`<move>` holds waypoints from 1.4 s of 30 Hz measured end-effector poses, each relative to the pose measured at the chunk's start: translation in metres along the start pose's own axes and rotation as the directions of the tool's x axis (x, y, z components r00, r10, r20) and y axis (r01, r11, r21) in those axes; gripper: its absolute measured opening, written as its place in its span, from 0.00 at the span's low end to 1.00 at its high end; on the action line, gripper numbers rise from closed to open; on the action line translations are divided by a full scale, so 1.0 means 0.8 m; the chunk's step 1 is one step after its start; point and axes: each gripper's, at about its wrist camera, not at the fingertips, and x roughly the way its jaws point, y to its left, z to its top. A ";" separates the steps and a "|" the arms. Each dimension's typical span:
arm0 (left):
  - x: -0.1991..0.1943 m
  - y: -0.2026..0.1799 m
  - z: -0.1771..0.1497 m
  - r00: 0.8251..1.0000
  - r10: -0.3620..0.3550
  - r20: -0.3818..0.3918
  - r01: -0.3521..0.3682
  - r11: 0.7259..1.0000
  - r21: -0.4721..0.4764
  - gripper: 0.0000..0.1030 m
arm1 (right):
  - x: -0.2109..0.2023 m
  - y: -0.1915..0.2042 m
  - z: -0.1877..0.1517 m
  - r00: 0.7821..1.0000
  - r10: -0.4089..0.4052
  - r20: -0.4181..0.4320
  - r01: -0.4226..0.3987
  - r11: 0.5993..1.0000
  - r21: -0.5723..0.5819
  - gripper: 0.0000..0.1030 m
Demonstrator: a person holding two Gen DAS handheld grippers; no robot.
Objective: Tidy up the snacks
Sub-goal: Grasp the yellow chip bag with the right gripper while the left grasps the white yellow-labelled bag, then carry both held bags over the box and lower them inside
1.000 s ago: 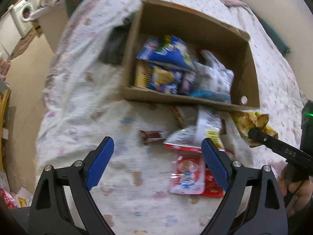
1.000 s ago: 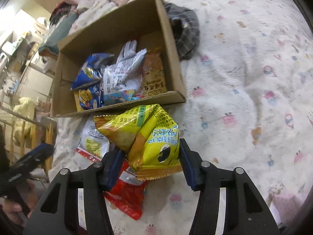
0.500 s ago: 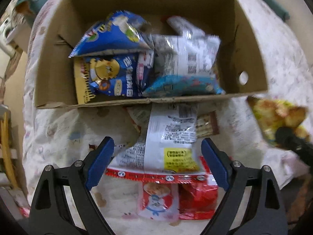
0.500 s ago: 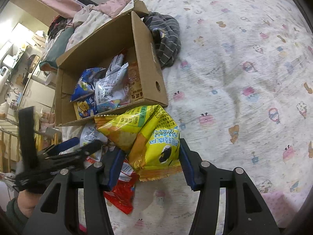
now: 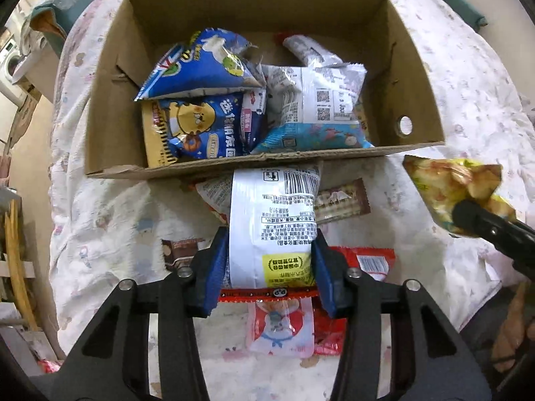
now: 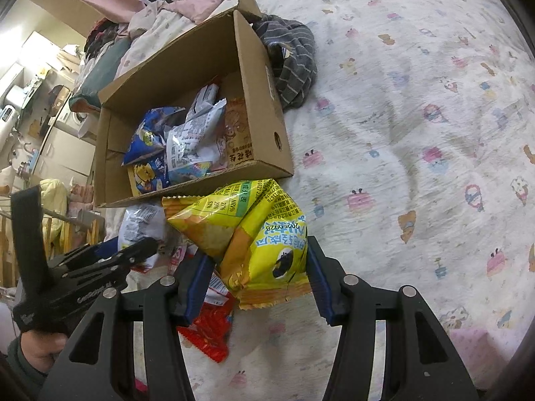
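A cardboard box (image 5: 100,100) on the bed holds several snack bags; it also shows in the right wrist view (image 6: 260,100). My left gripper (image 5: 269,272) is shut on a white snack bag (image 5: 274,220) that lies in front of the box. A red packet (image 5: 364,264) and a bunny-print packet (image 5: 277,327) lie under and behind it. My right gripper (image 6: 255,282) is shut on a yellow chip bag (image 6: 254,234) and holds it just in front of the box's near right corner. That bag also shows in the left wrist view (image 5: 451,187).
A brown wafer bar (image 5: 341,200) and a small brown packet (image 5: 179,249) lie beside the white bag. A grey striped garment (image 6: 294,63) lies to the right of the box. The patterned bedsheet (image 6: 418,133) stretches to the right. Furniture stands at the left past the bed edge.
My left gripper moved forward toward the box and closed on the white snack bag. My right gripper kept hold of the yellow chip bag and shifted slightly.
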 end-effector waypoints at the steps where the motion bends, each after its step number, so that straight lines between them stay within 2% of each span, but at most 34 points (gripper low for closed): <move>1: -0.004 0.002 -0.003 1.000 -0.004 0.000 0.004 1.000 0.001 0.41 | -0.004 0.005 0.000 1.000 0.012 0.006 -0.012 1.000 -0.005 0.54; 5: -0.022 0.008 -0.017 1.000 -0.003 0.013 0.003 1.000 0.003 0.41 | -0.012 0.024 -0.007 1.000 0.010 0.026 -0.009 0.998 -0.058 0.54; 13: -0.062 0.018 -0.042 0.994 0.029 0.101 -0.031 0.999 0.013 0.41 | -0.021 0.035 -0.017 1.000 0.025 0.004 -0.025 0.998 -0.062 0.54; 19: -0.083 0.038 -0.060 0.985 0.054 0.165 -0.049 0.998 -0.040 0.41 | -0.057 0.072 -0.025 0.995 0.084 0.061 -0.075 0.988 -0.136 0.54; 23: -0.115 0.046 -0.060 0.968 0.074 0.239 -0.060 0.996 -0.063 0.41 | -0.091 0.094 -0.022 0.980 0.136 0.145 -0.107 0.976 -0.190 0.54; 26: -0.139 0.049 -0.052 0.949 0.090 0.303 -0.071 0.995 -0.071 0.41 | -0.110 0.102 -0.011 0.967 0.169 0.191 -0.133 0.972 -0.192 0.54; 34: -0.175 0.057 -0.007 0.918 0.091 0.387 -0.072 0.995 -0.063 0.41 | -0.141 0.109 0.031 0.927 0.221 0.305 -0.165 0.966 -0.199 0.54; 38: -0.172 0.066 0.030 0.929 0.050 0.367 -0.024 0.997 -0.076 0.41 | -0.134 0.104 0.061 0.922 0.210 0.325 -0.161 0.972 -0.172 0.54; 42: -0.164 0.068 0.055 0.924 0.066 0.375 -0.041 0.996 -0.075 0.41 | -0.113 0.099 0.093 0.924 0.186 0.333 -0.142 0.978 -0.151 0.54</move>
